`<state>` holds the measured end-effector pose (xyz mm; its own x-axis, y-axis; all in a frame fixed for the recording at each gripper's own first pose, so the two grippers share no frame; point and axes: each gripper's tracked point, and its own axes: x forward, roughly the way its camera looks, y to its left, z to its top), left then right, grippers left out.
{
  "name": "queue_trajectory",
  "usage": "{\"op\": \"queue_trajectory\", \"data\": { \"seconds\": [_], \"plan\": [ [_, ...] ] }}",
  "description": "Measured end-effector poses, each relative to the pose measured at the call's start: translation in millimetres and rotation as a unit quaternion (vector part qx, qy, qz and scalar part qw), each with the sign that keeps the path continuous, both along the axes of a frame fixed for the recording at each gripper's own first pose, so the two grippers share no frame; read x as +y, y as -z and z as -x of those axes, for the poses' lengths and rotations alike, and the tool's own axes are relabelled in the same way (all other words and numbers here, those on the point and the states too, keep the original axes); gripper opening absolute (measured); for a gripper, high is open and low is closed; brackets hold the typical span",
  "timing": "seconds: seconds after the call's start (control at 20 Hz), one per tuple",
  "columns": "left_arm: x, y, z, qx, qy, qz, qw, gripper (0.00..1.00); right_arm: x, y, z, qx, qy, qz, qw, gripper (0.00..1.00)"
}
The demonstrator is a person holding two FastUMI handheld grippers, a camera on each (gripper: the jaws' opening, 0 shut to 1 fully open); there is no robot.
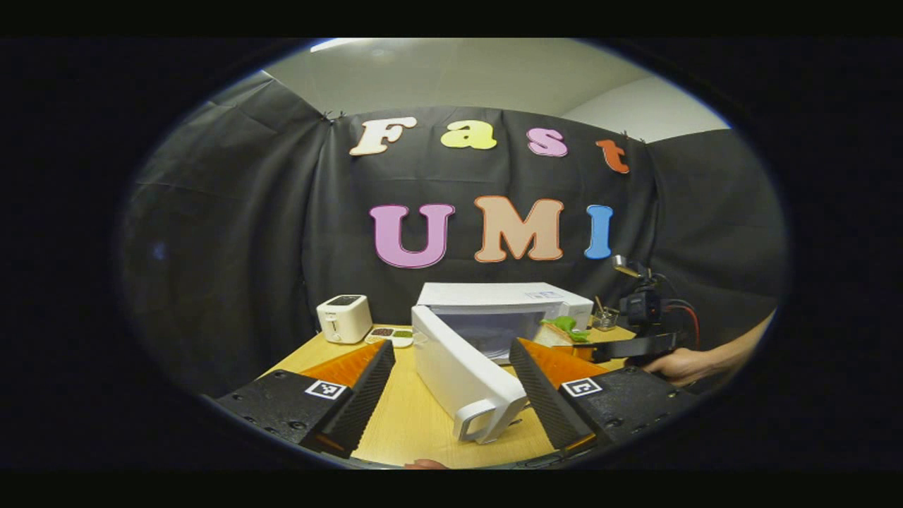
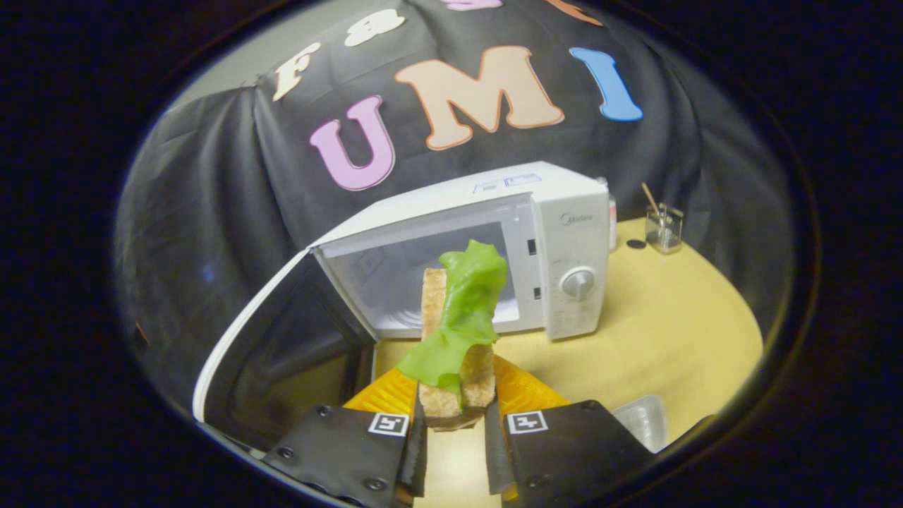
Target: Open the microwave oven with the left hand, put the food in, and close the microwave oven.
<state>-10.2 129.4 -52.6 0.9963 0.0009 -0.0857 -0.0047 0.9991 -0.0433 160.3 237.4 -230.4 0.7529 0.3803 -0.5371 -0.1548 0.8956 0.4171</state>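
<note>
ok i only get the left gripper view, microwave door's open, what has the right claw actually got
observer: the right claw is shut on an upright slab of bread with a green lettuce leaf draped down its front.
operator: is it inside the oven yet
observer: no, the food is held in front of the microwave opening, and the part of the cavity I can see behind it holds nothing.
operator: anything on the table near that claw
observer: a shallow clear tray lies on the table just to the right of the claw.
</note>
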Motion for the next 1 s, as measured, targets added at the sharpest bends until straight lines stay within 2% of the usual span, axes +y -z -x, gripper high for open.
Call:
{"op": "queue_trajectory", "data": {
  "seconds": [0.1, 0.25, 0.45, 0.6, 0.65, 1.0],
  "plan": [
    [4.9, 0.8, 0.4, 0.001, -0.001, 0.001, 1.0, 0.93, 16.6, 8.2, -17.9, 0.031, 0.029, -0.04, 0.998, 0.36],
    [13.2, 4.2, 3.3, 0.005, -0.006, 0.005, 1.0, 0.95, 41.9, 23.0, -45.7, 0.077, 0.072, -0.096, 0.99, 0.36],
    [27.2, 7.8, 6.7, 0.01, -0.019, 0.014, 1.0, 0.95, 70.8, 25.9, -69.6, 0.084, 0.112, -0.128, 0.982, 0.36],
    [38.3, 9.6, 9.9, 0.016, -0.03, 0.015, 0.999, 0.95, 89.1, 40.8, -85.6, 0.112, 0.147, -0.164, 0.969, 0.36],
    [41.8, 10.1, 10.8, 0.018, -0.034, 0.014, 0.999, 0.95, 90.8, 44.1, -91.2, 0.111, 0.158, -0.165, 0.967, 0.29],
    [59.5, 18.0, 17.7, 0.04, -0.049, 0.011, 0.998, 0.96, 100.0, 57.3, -132.7, 0.086, 0.225, -0.192, 0.951, 0.29]
  ]
}}
